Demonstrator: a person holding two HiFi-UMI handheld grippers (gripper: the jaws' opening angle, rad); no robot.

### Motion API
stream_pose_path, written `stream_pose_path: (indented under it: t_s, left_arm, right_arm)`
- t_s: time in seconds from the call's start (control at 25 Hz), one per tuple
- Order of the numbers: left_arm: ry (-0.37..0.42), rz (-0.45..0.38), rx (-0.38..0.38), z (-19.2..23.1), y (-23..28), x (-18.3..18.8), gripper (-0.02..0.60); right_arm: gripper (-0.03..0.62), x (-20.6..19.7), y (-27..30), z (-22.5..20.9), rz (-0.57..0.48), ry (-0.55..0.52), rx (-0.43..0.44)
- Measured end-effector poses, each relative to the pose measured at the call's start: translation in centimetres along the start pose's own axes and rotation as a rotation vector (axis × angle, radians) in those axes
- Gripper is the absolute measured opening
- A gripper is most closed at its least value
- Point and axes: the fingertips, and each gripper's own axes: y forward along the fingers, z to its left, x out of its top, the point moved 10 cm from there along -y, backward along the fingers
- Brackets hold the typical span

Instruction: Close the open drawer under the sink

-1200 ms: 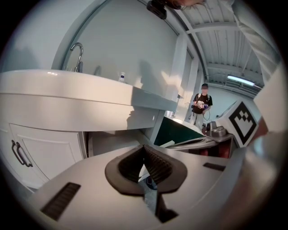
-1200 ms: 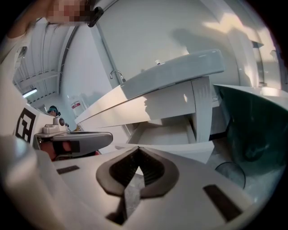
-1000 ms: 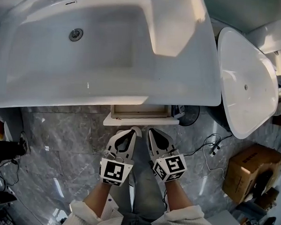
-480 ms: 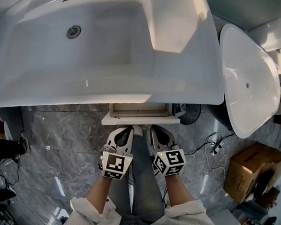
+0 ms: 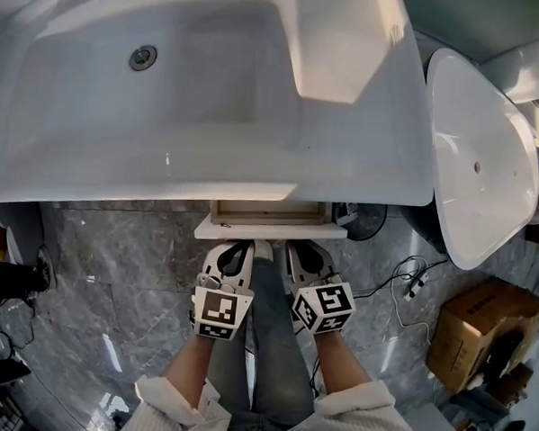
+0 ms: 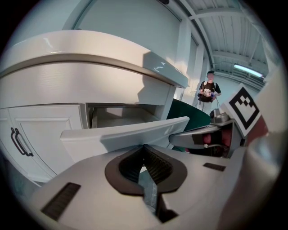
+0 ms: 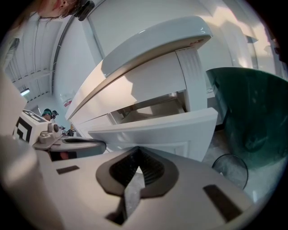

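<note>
Under the white sink (image 5: 208, 175), the white drawer (image 5: 269, 229) stands partly pulled out, its wooden inside showing. Both grippers sit side by side just in front of the drawer's front panel. My left gripper (image 5: 244, 246) is shut with its tips at the panel (image 6: 126, 134), holding nothing. The jaws of my right gripper (image 5: 296, 247) are also shut and empty, and its tips rest against the same panel (image 7: 157, 130). Whether the tips press on the panel or only reach it cannot be told.
A second white basin (image 5: 479, 167) leans at the right over a dark green tub (image 7: 247, 108). A cardboard box (image 5: 475, 342) and cables (image 5: 410, 281) lie on the grey marble floor. A cabinet door with a black handle (image 6: 20, 141) is left of the drawer. A person (image 6: 208, 90) stands far off.
Both grippers have crept forward and drawn closer together, up to the drawer front. The drawer sticks out about as far as before.
</note>
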Motion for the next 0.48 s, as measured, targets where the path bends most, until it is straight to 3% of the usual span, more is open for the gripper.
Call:
stream_pose_path:
  t_s: [0.48]
  left_arm:
    - [-0.018, -0.007, 0.008, 0.46, 0.25, 0.3, 0.015]
  right_arm:
    - [0.01, 0.25, 0.47, 0.2, -0.011, 0.017, -0.016]
